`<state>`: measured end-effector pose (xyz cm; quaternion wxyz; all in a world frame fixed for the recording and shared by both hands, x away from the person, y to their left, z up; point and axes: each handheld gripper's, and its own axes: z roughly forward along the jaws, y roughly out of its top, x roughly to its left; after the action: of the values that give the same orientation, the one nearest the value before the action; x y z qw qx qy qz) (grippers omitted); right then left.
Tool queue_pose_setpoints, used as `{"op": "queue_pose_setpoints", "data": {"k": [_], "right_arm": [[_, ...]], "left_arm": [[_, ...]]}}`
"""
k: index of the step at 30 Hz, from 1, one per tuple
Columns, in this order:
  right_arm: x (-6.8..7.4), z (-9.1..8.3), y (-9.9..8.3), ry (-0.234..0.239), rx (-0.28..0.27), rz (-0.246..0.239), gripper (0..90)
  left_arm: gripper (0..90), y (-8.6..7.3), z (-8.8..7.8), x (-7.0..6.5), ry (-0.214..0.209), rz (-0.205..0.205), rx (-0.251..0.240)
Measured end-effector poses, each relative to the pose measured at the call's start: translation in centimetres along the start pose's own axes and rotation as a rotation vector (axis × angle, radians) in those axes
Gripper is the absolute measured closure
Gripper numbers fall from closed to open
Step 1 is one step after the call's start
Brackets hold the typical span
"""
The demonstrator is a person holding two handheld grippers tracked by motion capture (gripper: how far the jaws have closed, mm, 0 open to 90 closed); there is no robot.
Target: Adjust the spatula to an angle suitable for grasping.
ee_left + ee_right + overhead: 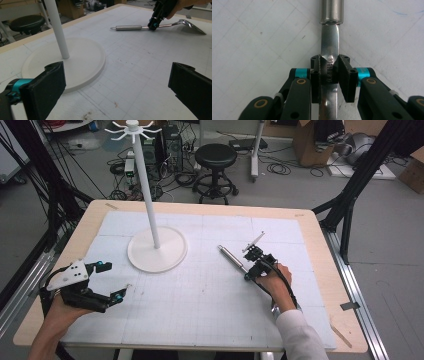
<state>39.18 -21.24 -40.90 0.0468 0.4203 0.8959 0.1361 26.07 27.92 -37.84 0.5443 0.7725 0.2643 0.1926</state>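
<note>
The shiny steel spatula [329, 65], at four o'clock from the white round-based hook stand [150, 220], is clamped by the right gripper [329, 72] at its flat shank, so lifting is judged next.

Wooden table [320, 227] with white gridded mat [200, 310]. Beyond its far edge: grey floor [280, 190], black round stool [215, 156], tangled cables [278, 168]. Cardboard boxes [307, 140] far right of the stool; black frame struts [350, 195] flank the table.
</note>
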Motion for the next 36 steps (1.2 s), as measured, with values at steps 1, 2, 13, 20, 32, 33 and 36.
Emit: {"op": "queue_pose_setpoints", "data": {"k": [1, 2, 13, 20, 32, 33, 36], "right_arm": [[0.0, 0.0, 0.0, 0.000, 0.000, -0.004, 74.4], [0.0, -0.1, 0.0, -0.002, 0.003, -0.003, 74.7], [0.4, -1.5, -0.3, 0.009, -0.053, -0.090, 74.8], [1.4, -3.2, -0.2, 0.031, -0.097, -0.168, 74.8], [2.9, -5.4, 0.2, 0.056, -0.158, -0.289, 74.9], [3.0, -5.7, 0.2, 0.059, -0.159, -0.300, 74.9], [3.5, -6.6, 0.2, 0.072, -0.190, -0.332, 74.9]], "left_arm": [[1.7, 0.0, 0.0, 0.0, 0.000, -0.001, 0.000], [1.7, 0.0, 0.0, 0.0, 0.001, -0.001, 0.000], [1.7, -0.1, 0.0, 0.1, 0.004, -0.002, 0.005], [1.7, -0.1, 0.0, 0.0, 0.004, 0.000, 0.006], [1.7, -0.1, 0.0, 0.1, 0.007, -0.006, 0.003], [1.7, -0.1, 0.0, 0.1, 0.007, -0.005, 0.004], [1.7, -0.1, 0.1, 0.1, 0.007, -0.004, 0.007]]}}
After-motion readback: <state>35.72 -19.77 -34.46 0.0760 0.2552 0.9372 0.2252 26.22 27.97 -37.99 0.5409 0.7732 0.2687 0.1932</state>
